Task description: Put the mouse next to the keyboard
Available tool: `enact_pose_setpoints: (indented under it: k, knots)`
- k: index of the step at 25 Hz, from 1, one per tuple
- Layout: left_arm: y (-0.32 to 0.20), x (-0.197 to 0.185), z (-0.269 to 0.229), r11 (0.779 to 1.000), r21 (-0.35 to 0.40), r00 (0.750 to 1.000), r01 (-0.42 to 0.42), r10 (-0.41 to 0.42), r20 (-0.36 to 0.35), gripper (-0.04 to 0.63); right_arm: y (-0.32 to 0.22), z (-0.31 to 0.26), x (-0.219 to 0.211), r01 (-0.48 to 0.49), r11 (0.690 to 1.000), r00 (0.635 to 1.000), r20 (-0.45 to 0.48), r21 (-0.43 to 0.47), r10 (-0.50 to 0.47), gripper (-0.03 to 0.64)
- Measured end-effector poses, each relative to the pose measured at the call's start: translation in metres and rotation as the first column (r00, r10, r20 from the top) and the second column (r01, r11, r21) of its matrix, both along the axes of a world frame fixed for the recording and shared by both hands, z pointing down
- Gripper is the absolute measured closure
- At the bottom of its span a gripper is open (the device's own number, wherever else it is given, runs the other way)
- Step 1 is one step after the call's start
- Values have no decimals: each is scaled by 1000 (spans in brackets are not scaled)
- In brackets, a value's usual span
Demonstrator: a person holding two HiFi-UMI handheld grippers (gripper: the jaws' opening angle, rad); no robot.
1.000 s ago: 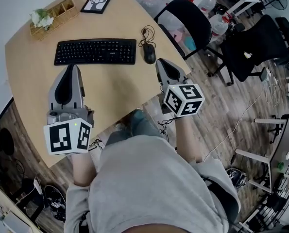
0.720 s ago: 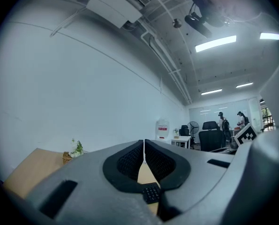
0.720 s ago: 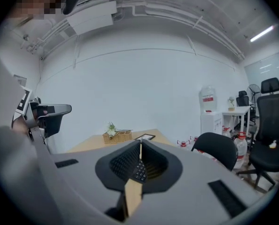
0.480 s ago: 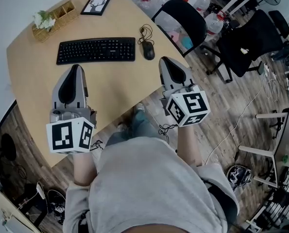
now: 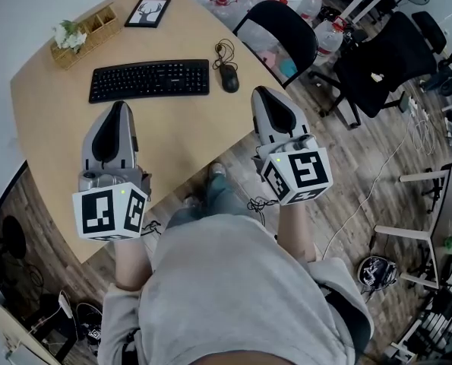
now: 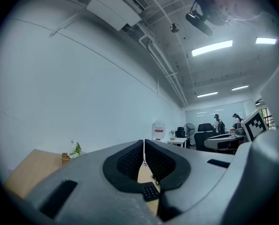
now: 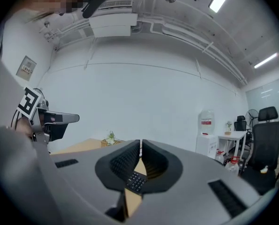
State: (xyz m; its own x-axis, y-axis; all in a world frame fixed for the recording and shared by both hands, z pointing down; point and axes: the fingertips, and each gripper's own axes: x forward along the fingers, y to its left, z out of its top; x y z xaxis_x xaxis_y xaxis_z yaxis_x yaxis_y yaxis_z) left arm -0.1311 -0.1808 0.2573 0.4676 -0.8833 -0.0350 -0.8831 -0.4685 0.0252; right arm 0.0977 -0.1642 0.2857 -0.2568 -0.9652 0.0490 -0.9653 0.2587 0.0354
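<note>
Small black rounded mouse sits on the pale wooden surface, just right of the flat black keyboard. Grey, ribbed-padded left tongs and right tongs both closed, gripping nothing.

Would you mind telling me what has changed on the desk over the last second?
The right gripper, shut and empty, has drawn back from the mouse and risen. Nothing was gripped or released. The mouse stays at the right end of the keyboard; the left gripper, also shut, has hardly moved.
</note>
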Motion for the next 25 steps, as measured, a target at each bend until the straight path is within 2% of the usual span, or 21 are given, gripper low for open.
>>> enact_pose_setpoints:
  k: [12, 25]
  knots:
    - [9, -6, -6, 1000, 23, 1000, 0, 0, -1, 578, 23, -34, 2, -19, 996, 1000, -1, 93, 19, 600]
    - [10, -5, -6, 1000, 25, 1000, -9, 9, -12, 578, 29, -38, 1, -43, 993, 999, 3, 108, 42, 600]
